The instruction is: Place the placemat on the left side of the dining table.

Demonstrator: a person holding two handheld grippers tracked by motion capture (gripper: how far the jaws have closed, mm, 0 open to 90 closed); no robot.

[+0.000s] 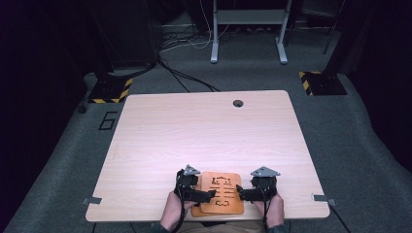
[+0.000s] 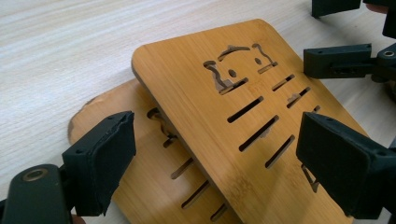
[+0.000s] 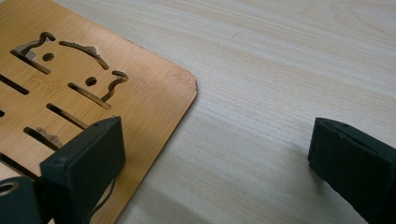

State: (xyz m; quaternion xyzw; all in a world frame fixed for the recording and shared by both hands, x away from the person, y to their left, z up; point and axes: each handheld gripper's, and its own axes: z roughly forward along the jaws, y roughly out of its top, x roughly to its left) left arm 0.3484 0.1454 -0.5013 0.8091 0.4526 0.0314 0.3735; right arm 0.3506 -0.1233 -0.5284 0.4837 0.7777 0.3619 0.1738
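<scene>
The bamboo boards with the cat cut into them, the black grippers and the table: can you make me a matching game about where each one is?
Things:
1. top light-brown bamboo board with cat cut-out
2. bottom bamboo board
3. left hand-held gripper
4. pale wooden table

Places or states:
A. lies skewed under another board
B. carries everything
C. lies on top, slots showing
D. jaws open, on either side of the stack

Pairs: 1-C, 2-A, 3-D, 4-B

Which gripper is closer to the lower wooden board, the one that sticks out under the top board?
Left. The left gripper hangs open over the lower board where it sticks out. The right gripper sits at the top board's opposite edge.
</scene>
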